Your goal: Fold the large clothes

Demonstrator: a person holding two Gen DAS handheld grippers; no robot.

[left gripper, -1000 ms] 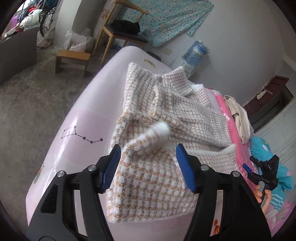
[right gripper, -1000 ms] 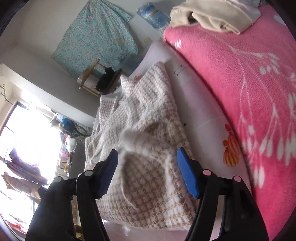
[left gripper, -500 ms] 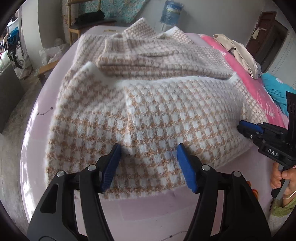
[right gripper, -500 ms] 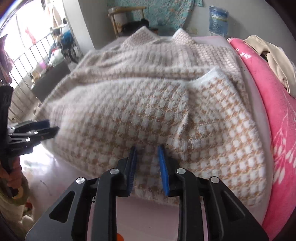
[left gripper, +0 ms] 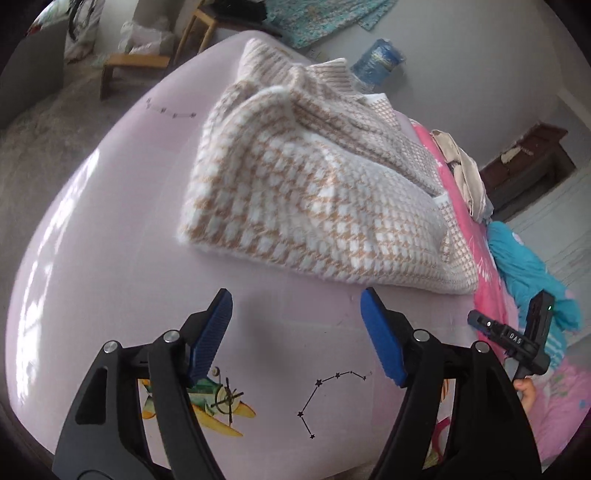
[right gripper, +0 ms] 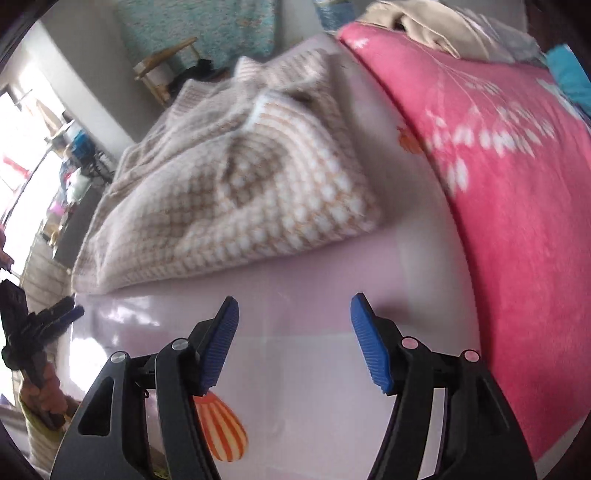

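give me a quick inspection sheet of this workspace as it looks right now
surface: lilac bedsheet with constellation and plane prints
job's things: checked knit sweater lying folded on the sheet
clutter: pink blanket, beige garment, turquoise garment
grippers: left claw open, holding nothing, short of the sweater's near edge; right claw open, holding nothing
cables: nothing seen
surroundings: water jug, wooden chair, low wooden stool, turquoise cloth on the wall

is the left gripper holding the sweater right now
No, the left gripper is open over the bare sheet, short of the sweater.
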